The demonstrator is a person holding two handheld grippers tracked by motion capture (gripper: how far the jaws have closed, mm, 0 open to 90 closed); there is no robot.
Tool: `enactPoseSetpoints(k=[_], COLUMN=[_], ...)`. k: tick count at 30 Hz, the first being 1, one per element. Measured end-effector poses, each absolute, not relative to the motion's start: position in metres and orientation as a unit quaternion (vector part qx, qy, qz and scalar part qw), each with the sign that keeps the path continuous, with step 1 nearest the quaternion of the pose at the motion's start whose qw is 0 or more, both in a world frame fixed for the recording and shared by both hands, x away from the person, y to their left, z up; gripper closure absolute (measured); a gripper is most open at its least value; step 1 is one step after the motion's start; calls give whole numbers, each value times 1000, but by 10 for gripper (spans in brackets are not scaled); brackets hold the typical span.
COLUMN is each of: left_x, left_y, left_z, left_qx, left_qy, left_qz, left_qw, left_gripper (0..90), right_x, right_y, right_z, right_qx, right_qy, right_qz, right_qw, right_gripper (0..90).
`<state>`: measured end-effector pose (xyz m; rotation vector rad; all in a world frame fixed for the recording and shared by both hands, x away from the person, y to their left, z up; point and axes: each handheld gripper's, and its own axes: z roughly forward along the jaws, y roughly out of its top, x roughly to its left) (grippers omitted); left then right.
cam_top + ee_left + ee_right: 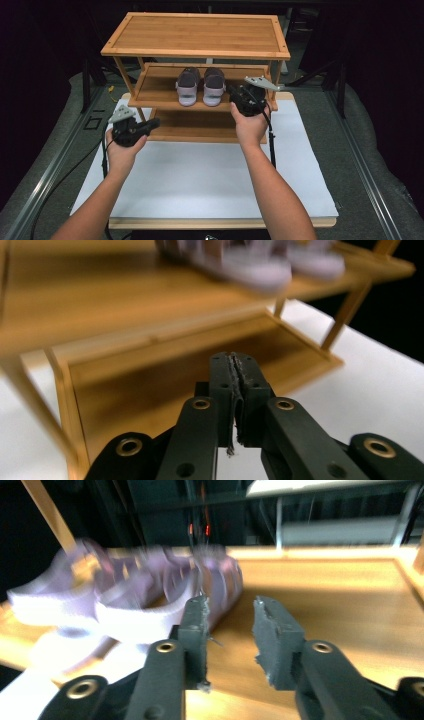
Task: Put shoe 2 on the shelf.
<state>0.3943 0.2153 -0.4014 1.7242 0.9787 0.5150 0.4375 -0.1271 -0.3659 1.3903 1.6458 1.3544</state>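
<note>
A bamboo shoe rack (195, 35) with three tiers stands at the far end of a white board (200, 175) that covers the table. On its middle shelf (155, 92) a pair of lilac sandals (200, 86) sits side by side, toes toward the person, the two shoes touching or nearly so.

The person's right hand (250, 125) holds the right gripper (239, 96) up at the front edge of that middle shelf, just to the right of the sandals. From the right gripper view its jaws stand apart with nothing between them; the sandals (125, 595) lie blurred just beyond and to the left of the left jaw, and I cannot tell whether that jaw touches the nearer strap.

The left hand (122, 150) holds the left gripper (150, 125) lower down, by the rack's front left leg, pointing in toward the bottom shelf (200, 125). In the left gripper view its pads (222, 390) are pressed together, empty, with the bottom shelf (150, 375) ahead and the sandals (260, 267) out of focus above
</note>
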Motion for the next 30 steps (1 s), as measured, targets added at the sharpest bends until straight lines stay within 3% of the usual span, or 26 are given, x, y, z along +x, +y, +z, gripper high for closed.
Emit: enactPoseSetpoints(k=[1, 2, 5, 22, 30], left_x=[401, 408, 434, 481, 487], left_y=[211, 207, 193, 165, 162], left_z=[-395, -389, -376, -380, -383], left_qx=[715, 711, 703, 699, 702], left_qy=[411, 414, 430, 473, 481], left_qz=[211, 210, 218, 216, 205], left_qw=[526, 529, 523, 491, 483], left_gripper=[892, 892, 899, 900, 900], right_x=[444, 444, 450, 465, 467], right_y=[-131, -131, -134, -109, -101], right_z=[-368, -368, -372, -377, -381], right_qx=[520, 520, 511, 527, 529], right_qy=[633, 633, 647, 660, 667], right_qz=[509, 509, 513, 476, 477], right_qw=[262, 262, 239, 243, 218], right_gripper=[787, 787, 900, 900, 900])
